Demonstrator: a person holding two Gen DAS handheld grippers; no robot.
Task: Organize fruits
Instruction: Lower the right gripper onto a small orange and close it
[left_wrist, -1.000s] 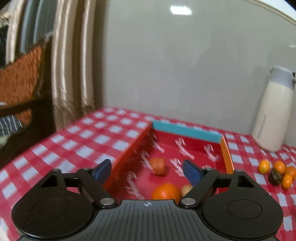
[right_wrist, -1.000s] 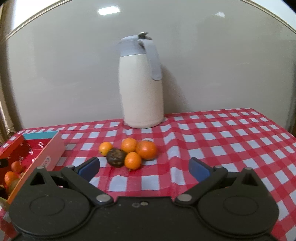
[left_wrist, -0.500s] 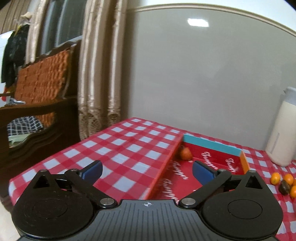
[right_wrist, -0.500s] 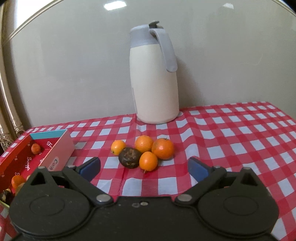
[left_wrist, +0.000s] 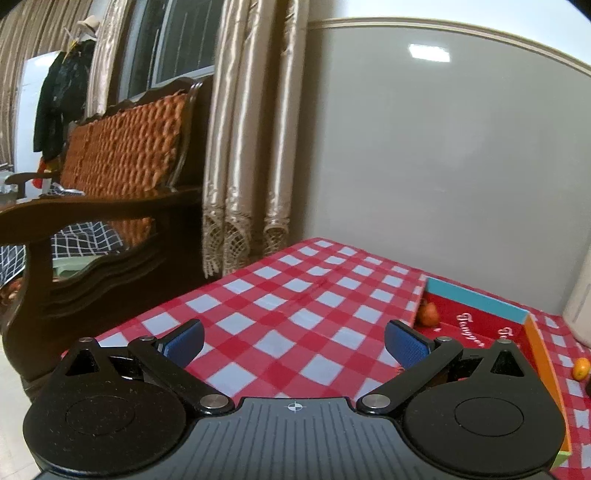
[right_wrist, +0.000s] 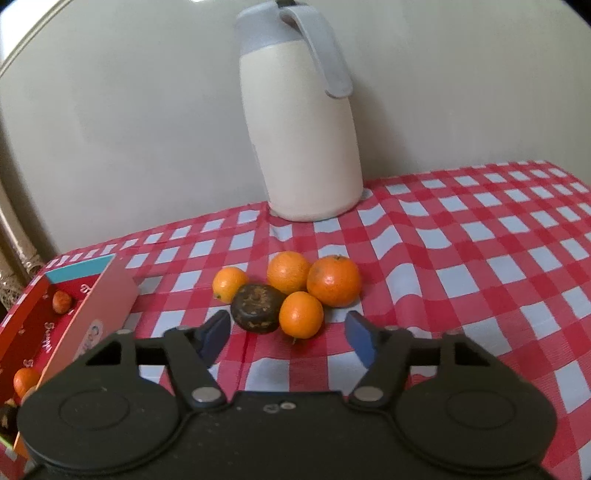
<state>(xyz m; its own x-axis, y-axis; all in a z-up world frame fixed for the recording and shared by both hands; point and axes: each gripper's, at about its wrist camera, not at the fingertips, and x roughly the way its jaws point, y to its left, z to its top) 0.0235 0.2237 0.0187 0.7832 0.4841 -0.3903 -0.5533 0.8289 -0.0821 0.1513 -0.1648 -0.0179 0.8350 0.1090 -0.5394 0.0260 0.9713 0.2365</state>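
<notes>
Several oranges, the nearest a small orange (right_wrist: 301, 314), cluster with a dark brown fruit (right_wrist: 257, 308) on the red checked cloth. My right gripper (right_wrist: 287, 336) hovers just short of the cluster, its jaws closing, with nothing between the pads. A red box (right_wrist: 92, 310) with a teal end wall lies at the left and holds a small reddish fruit (right_wrist: 61, 301) and an orange (right_wrist: 25, 380). My left gripper (left_wrist: 293, 341) stands wide open over bare cloth, left of the red box (left_wrist: 476, 300), where the reddish fruit (left_wrist: 428, 315) shows in a corner.
A cream jug (right_wrist: 303, 122) with a grey lid and handle stands against the wall behind the fruit. Left of the table are gold curtains (left_wrist: 251, 140) and a dark wooden bench (left_wrist: 110, 206) with an orange cushion. The table's left edge (left_wrist: 207, 291) is close.
The left gripper drew back and swung left, away from over the box, and its jaws widened. The right gripper came nearer to the fruit cluster and its jaws narrowed.
</notes>
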